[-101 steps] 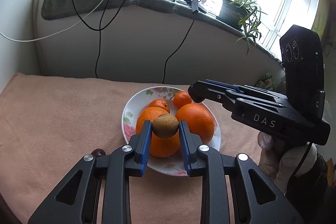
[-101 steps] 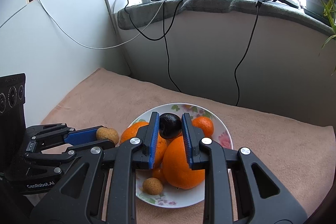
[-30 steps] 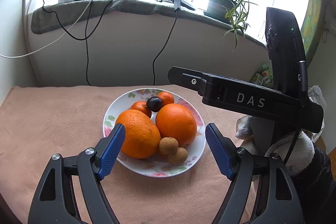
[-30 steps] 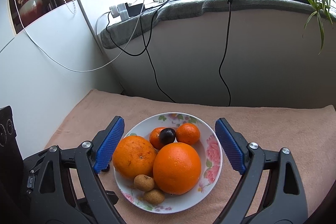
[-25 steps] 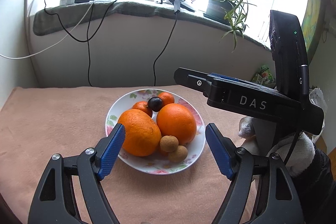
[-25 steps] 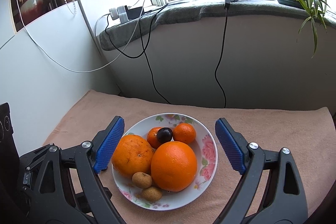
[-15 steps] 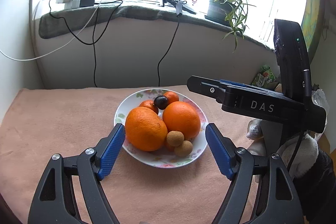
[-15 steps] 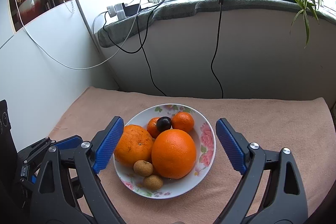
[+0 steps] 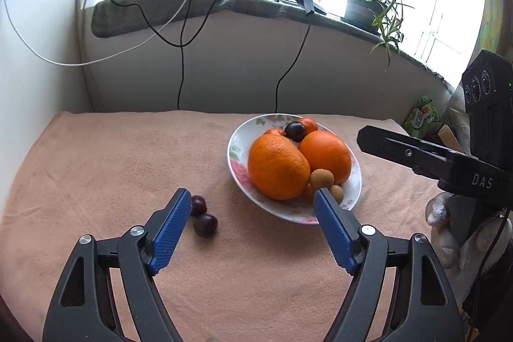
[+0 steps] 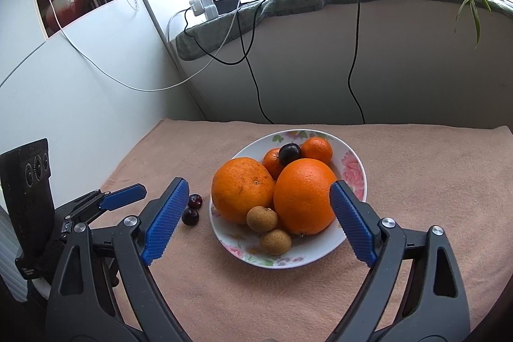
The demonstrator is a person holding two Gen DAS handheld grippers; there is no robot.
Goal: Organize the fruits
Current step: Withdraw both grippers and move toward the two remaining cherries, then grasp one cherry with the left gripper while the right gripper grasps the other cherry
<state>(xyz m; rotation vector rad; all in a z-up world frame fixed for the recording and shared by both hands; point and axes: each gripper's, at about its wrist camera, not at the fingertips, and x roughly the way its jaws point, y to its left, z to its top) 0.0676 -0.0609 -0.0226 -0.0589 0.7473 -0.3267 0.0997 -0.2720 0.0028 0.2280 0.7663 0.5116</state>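
From the left wrist cam, the left gripper (image 9: 251, 199) is wide open with nothing in it. Two dark cherries (image 9: 202, 215) lie on the pink cloth (image 9: 112, 165), just beside its left pad, near the floral plate (image 9: 235, 149).

Right wrist cam: the right gripper (image 10: 259, 197) is gaping too, empty, framing the plate's two big oranges (image 10: 272, 194), longans (image 10: 267, 228) and mandarins (image 10: 315, 149).

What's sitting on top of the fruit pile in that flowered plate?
A dark plum-like fruit rests on top, wedged between two small tangerines behind the two big oranges. Whatever lies under the oranges on the plate is hidden.
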